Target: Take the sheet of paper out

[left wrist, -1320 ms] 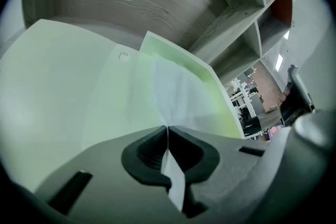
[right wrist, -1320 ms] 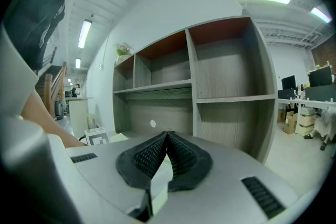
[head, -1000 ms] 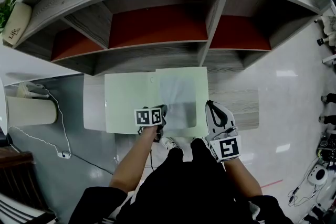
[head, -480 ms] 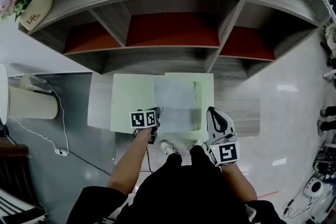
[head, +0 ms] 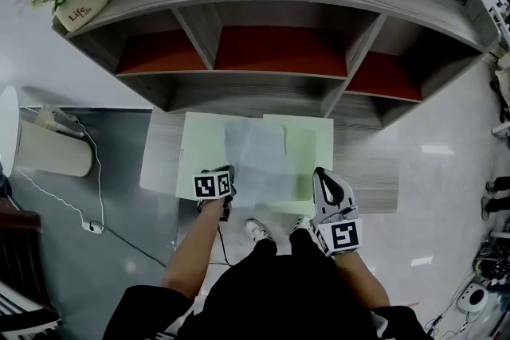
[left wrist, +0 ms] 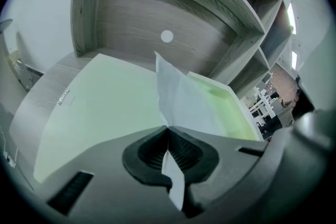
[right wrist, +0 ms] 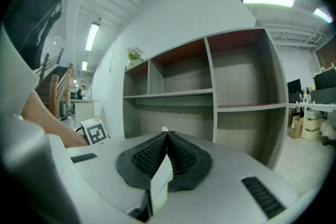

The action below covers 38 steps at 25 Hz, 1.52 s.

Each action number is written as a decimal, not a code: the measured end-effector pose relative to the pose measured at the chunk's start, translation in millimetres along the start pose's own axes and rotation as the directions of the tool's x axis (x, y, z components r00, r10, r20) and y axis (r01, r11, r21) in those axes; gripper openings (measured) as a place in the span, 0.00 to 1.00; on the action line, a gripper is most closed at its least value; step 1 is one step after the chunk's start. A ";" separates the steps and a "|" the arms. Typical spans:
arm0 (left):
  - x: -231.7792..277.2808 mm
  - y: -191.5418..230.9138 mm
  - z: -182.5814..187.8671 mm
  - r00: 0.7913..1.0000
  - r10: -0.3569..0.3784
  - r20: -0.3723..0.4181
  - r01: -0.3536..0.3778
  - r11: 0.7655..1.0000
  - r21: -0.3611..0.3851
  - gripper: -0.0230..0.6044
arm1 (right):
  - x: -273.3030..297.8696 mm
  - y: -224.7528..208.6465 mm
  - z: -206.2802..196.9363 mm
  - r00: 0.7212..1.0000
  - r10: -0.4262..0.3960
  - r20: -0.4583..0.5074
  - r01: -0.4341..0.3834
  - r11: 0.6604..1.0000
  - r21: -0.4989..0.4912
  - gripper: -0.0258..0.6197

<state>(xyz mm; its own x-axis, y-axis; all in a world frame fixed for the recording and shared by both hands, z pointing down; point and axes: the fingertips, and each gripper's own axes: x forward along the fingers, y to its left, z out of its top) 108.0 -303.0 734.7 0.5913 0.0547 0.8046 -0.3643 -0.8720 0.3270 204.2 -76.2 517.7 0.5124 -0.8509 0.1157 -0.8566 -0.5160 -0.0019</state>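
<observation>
The sheet of paper (head: 255, 155), white and slightly translucent, lies partly inside the pale green folder (head: 203, 151) on the desk (head: 366, 179), its near edge lifted off the folder's lower leaf. In the left gripper view the sheet (left wrist: 181, 99) rises in a curved fold from the left gripper (left wrist: 168, 131), whose ribbed pads are pressed together on the sheet's near corner. The right gripper (right wrist: 167, 136) is likewise closed on a thin pale strip, which, judging by its place at the folder's right near edge in the head view (head: 323, 175), is probably the folder's upper leaf held up and clear. The step in hand appears to be the withdrawal. It is best done by drawing the left gripper (head: 227, 179) toward the person, low and parallel to the desk, so that the sheet slides rather than buckles. The right gripper should keep the folder fixed. A one-corner grip invites tearing or skewing, so the pull should be slow and even, away from the shelf unit (head: 271, 4) behind.
</observation>
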 end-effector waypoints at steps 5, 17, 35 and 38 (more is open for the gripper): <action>-20.9 13.2 9.2 0.996 0.062 0.069 -0.065 0.997 0.031 0.05 | -0.4 11.9 3.2 1.000 0.019 0.004 -0.019 1.000 -0.007 0.06; -80.1 19.0 30.8 0.952 0.127 0.279 -0.147 0.988 0.051 0.05 | 7.3 34.2 14.9 0.997 0.069 0.023 -0.069 0.997 -0.030 0.06; -179.8 -29.8 81.2 0.727 0.014 0.687 -0.211 0.956 0.204 0.05 | 19.8 53.8 31.9 0.991 0.121 0.053 -0.117 0.991 -0.065 0.06; -189.0 -36.4 81.3 0.706 0.000 0.708 -0.218 0.952 0.217 0.05 | 21.4 56.0 35.6 0.990 0.126 0.060 -0.121 0.990 -0.071 0.06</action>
<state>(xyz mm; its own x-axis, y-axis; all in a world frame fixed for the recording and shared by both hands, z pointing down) 68.1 -321.2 530.4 0.9270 -0.3061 0.2168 -0.3195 -0.9472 0.0285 169.4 -126.7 484.8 0.4033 -0.9134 0.0550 -0.9146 -0.4005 0.0549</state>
